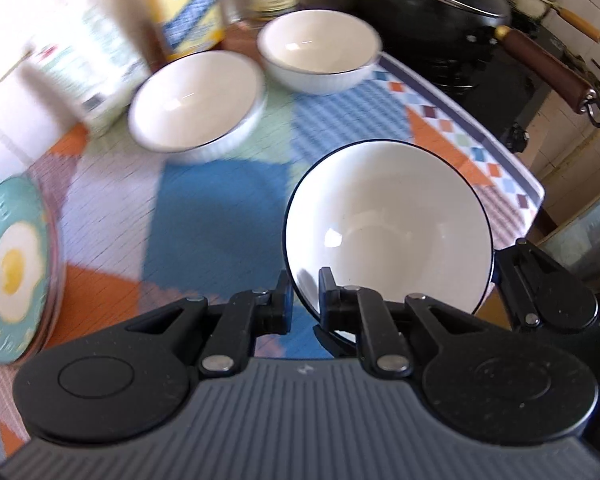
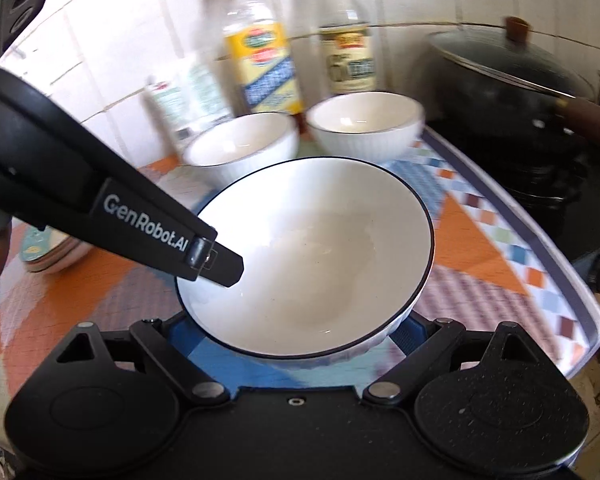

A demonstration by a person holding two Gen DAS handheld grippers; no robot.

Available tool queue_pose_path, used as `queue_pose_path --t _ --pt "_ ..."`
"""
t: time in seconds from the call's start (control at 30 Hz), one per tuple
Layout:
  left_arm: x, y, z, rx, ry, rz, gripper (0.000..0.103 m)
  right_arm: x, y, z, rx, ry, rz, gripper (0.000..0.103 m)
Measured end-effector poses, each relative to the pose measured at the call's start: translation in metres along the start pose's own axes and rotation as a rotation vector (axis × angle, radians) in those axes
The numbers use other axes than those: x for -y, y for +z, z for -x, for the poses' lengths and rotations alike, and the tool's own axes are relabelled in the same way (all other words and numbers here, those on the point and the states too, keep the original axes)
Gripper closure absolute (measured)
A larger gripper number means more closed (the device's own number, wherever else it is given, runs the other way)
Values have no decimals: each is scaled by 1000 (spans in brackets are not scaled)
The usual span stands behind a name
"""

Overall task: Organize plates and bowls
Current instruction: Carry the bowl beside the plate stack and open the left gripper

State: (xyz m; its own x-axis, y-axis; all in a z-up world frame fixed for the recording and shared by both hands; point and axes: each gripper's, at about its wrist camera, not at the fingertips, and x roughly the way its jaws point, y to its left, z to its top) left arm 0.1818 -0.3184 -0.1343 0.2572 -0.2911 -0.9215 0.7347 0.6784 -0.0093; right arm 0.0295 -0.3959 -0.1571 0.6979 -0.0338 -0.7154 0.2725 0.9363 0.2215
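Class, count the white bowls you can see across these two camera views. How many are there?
3: the held bowl, clamped at its rim by the left tool; the left back bowl; the right back bowl, both near the bottles. Others may be hidden.

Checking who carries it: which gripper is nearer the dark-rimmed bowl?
Left. The left gripper is clamped on the bowl at its rim. The right gripper sits open at the bowl's other side, its fingers not visibly touching.

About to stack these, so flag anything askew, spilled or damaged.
Only the white dark-rimmed bowl is off: it hangs tilted, rim pinched by the left tongs. The two white ribbed bowls sit upright; no spills or cracks visible.
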Motion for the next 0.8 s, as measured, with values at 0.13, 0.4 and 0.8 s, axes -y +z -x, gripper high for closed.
queue_pose_path --t 0.13,0.4,0.8 --pt "-27 -19 19 2 36 31 92 -35 2 -4 -3 44 39 7" --pt "-88 -55 35 -22 83 83 91 -106 0 -19 -16 130 125 7" --pt "-155 -103 37 -64 103 159 91 -183 -19 -42 -65 209 185 7"
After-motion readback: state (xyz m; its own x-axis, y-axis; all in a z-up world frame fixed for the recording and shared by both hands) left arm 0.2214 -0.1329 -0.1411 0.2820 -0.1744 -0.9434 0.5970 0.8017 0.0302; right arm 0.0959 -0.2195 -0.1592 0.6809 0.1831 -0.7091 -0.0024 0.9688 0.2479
